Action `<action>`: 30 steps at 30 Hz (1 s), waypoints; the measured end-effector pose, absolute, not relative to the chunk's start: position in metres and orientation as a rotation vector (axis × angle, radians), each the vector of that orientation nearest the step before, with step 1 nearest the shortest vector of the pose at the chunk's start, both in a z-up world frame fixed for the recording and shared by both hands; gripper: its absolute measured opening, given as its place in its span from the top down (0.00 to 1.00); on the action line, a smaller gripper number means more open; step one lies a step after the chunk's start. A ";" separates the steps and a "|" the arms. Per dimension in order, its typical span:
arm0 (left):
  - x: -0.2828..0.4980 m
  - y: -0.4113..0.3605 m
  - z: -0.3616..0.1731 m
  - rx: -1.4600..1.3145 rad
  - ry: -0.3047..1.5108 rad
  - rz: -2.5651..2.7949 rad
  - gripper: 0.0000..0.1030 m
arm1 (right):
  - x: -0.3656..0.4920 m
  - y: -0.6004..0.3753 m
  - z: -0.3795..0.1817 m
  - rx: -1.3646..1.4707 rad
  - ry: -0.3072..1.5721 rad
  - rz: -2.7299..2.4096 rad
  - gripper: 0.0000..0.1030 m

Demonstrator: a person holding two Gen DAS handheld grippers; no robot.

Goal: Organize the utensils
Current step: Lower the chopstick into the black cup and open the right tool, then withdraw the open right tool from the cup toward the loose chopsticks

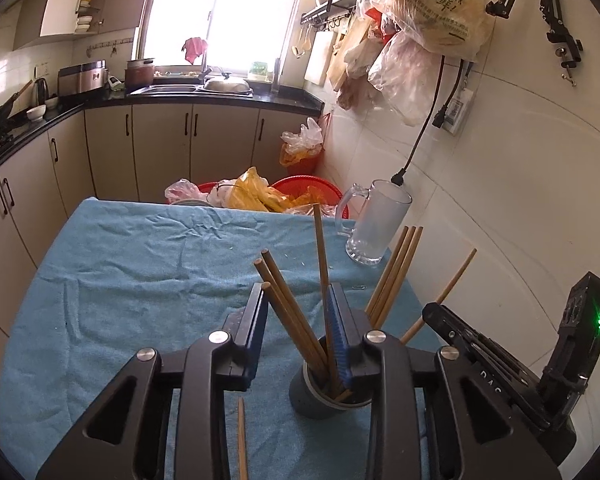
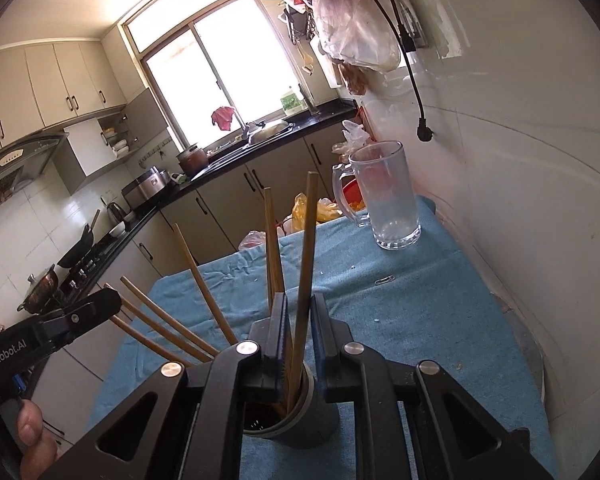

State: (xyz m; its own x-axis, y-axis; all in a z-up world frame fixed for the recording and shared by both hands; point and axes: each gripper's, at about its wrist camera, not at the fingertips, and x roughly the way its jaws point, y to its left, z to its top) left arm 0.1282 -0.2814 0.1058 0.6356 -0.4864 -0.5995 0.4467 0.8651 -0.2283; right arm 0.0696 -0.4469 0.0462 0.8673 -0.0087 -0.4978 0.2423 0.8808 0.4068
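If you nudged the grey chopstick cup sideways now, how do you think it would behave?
The grey cup would probably tip rather than slide: it is narrow, and the long chopsticks lean far out over its rim. The wrinkled blue cloth beneath it would likely drag at its base. The chopsticks look stiff and would probably rattle and shift.

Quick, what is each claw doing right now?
Left gripper: open, chopsticks loose between its jaws.
Right gripper: open, one chopstick standing between its jaws.

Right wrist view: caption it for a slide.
Right claw loosely around a chopstick standing in the grey cup on a blue cloth.
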 end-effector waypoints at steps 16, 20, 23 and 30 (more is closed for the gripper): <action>0.110 -0.269 0.119 -0.087 0.672 -0.507 0.40 | 0.046 -0.447 0.058 0.450 0.476 -0.192 0.34; 0.108 -0.259 0.121 -0.119 0.666 -0.479 0.29 | 0.040 -0.449 0.059 0.441 0.469 -0.230 0.27; 0.107 -0.251 0.119 -0.125 0.673 -0.441 0.28 | 0.036 -0.450 0.058 0.444 0.473 -0.255 0.24; 0.103 -0.228 0.107 -0.124 0.701 -0.384 0.25 | 0.024 -0.452 0.055 0.446 0.484 -0.281 0.21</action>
